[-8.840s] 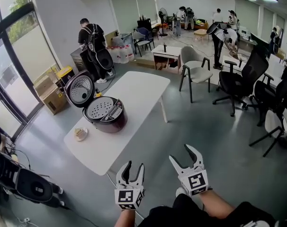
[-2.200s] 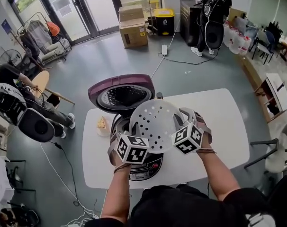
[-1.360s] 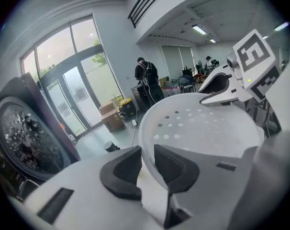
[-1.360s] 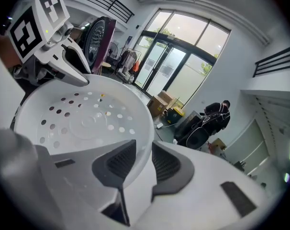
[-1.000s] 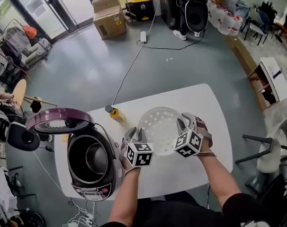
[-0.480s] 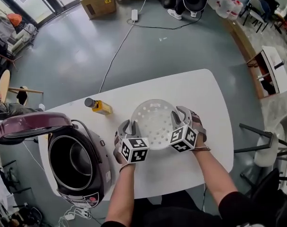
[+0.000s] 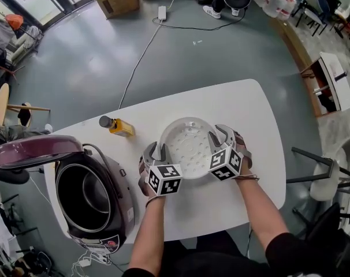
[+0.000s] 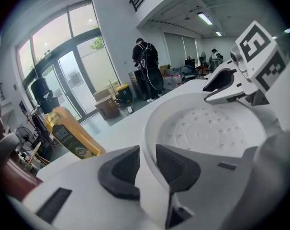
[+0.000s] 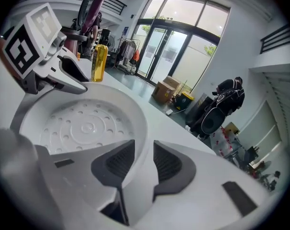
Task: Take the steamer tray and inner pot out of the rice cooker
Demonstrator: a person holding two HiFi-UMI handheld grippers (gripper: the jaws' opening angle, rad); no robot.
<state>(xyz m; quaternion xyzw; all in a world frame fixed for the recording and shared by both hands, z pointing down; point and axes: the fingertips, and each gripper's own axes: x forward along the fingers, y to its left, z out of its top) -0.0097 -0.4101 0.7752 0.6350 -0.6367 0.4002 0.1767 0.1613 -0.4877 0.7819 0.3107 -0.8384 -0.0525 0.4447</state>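
Both hands have sunk: left gripper (image 7: pixel 157 149) and right gripper (image 7: pixel 220 135) pinch the rim of the round white perforated steamer tray (image 7: pixel 189 146), now on the white table (image 7: pixel 244 105), left jaws just easing. Dark metal inner pot (image 7: pixel 82 198) awaits inside the open maroon rice cooker (image 7: pixel 125 208).

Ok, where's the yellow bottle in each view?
Head view: yellow bottle on the table, up-left of the steamer tray.
Left gripper view: at the left edge, beyond the tray's rim.
Right gripper view: upper left, behind the tray.
Shared landmark: the white perforated steamer tray.
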